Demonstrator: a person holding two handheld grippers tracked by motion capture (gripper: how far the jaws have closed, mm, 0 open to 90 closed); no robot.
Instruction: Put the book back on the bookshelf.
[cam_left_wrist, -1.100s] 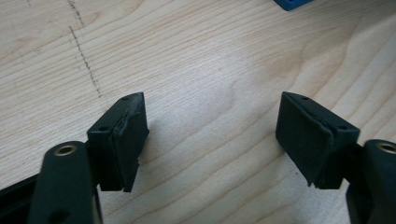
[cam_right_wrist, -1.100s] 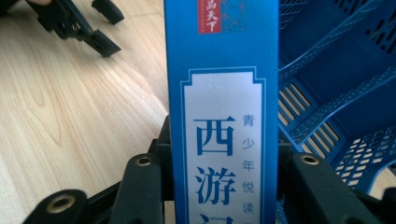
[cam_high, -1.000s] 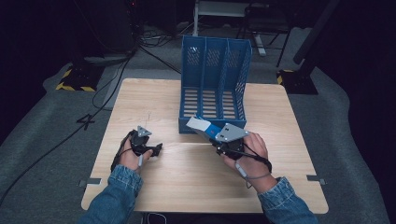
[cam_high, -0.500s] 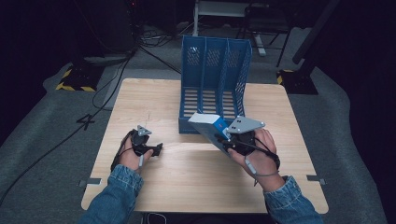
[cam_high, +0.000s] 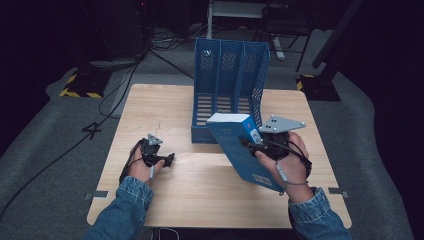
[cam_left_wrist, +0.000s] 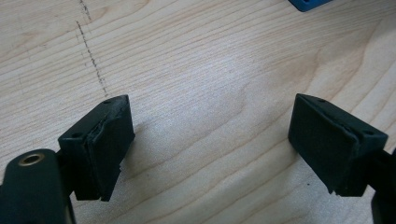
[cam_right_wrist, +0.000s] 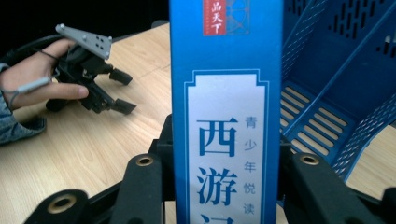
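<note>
A blue book with Chinese lettering on its spine hangs tilted above the table, just in front of the blue file rack. My right gripper is shut on it, a jaw pressing each cover. In the right gripper view the rack's slotted compartments lie close behind the book on the right. My left gripper rests low over the wood at the left. Its jaws have just been opening and stand wide apart with nothing between them. The right gripper view also catches the left gripper farther off.
The wooden table has bare surface between the two hands and to the left of the rack. The rack has three upright compartments and stands at the table's far middle. Cables and dark stands lie on the floor beyond.
My right hand has lifted the book higher and tipped it more upright near the rack's front. The left hand has stayed in place.
</note>
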